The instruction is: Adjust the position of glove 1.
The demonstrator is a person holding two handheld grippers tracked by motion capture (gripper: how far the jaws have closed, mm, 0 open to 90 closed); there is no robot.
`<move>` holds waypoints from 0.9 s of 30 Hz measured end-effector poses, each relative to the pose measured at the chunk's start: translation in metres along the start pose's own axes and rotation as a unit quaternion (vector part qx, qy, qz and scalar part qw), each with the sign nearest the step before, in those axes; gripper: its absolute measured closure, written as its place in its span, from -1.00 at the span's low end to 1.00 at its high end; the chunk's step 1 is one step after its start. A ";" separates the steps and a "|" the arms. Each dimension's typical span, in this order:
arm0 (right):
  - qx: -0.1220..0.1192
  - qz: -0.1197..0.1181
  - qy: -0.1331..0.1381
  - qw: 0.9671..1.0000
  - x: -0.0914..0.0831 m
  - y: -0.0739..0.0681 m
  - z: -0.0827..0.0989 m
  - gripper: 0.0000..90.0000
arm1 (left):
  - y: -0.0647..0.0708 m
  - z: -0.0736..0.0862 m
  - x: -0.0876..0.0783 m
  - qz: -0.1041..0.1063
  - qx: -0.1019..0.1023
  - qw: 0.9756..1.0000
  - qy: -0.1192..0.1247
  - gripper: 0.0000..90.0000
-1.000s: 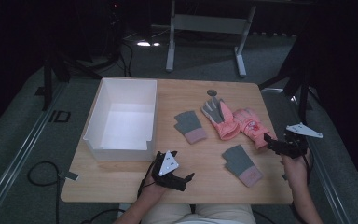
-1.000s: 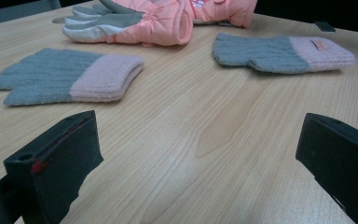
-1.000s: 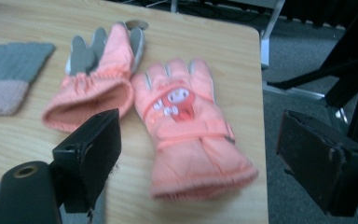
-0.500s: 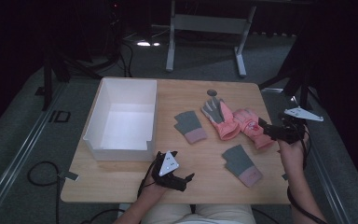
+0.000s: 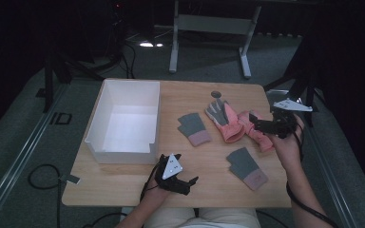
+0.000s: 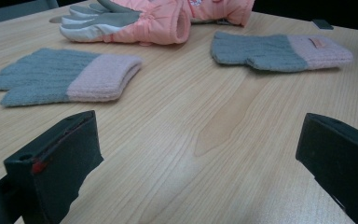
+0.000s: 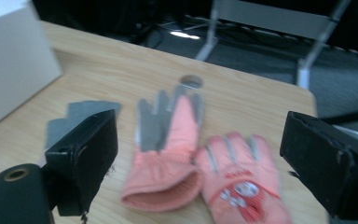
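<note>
Pink gloves [image 5: 240,124] lie side by side on the wooden surface [image 5: 180,185], right beneath the right gripper [image 5: 255,122], whose jaws hover spread wide above them. Nearer the front edge, the left gripper [image 5: 186,183] rests low with jaws also apart, holding nothing. Two grey knit gloves [image 5: 194,128] lie between, and a white box [image 5: 123,121] stands left.

Left gripper [image 5: 183,183] low at the near edge, jaws wide apart. Right gripper [image 5: 256,122] raised, jaws wide apart.
</note>
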State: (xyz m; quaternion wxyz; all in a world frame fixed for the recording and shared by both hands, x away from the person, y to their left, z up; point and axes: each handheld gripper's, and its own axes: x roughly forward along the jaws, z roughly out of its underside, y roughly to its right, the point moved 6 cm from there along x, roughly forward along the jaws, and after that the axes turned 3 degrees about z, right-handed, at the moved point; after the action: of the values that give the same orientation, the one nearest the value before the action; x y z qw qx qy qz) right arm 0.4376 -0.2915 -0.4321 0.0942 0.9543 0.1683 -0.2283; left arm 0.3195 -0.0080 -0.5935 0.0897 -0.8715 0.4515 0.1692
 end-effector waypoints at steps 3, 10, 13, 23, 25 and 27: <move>-0.012 -0.015 0.008 1.000 0.005 -0.011 -0.007 -0.69 | 0.000 0.000 0.000 0.002 0.001 1.000 -0.002 -1.00; -0.026 -0.055 -0.002 0.998 0.018 -0.031 -0.013 -0.58 | 0.000 0.000 0.000 0.002 -0.002 1.000 -0.002 -1.00; -0.039 -0.067 -0.008 0.997 0.026 -0.041 -0.013 -0.53 | 0.000 0.000 0.000 0.002 -0.002 1.000 -0.001 -1.00; -0.074 -0.105 -0.014 0.992 0.045 -0.067 -0.010 -0.27 | 0.000 0.000 0.000 0.005 -0.002 1.000 0.000 -1.00; -0.081 -0.119 -0.024 0.989 0.053 -0.076 -0.008 -0.18 | 0.000 0.000 0.000 0.005 -0.002 1.000 0.000 -1.00; -0.086 -0.120 -0.026 0.989 0.057 -0.081 -0.007 -0.11 | 0.000 0.000 0.000 0.005 -0.001 1.000 0.000 -1.00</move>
State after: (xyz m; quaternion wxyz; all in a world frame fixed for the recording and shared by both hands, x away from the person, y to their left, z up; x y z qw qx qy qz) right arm 0.4592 -0.1991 -0.4611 0.1519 0.9093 0.2977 -0.2479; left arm 0.3190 -0.0078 -0.5935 0.0881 -0.8693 0.4556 0.1701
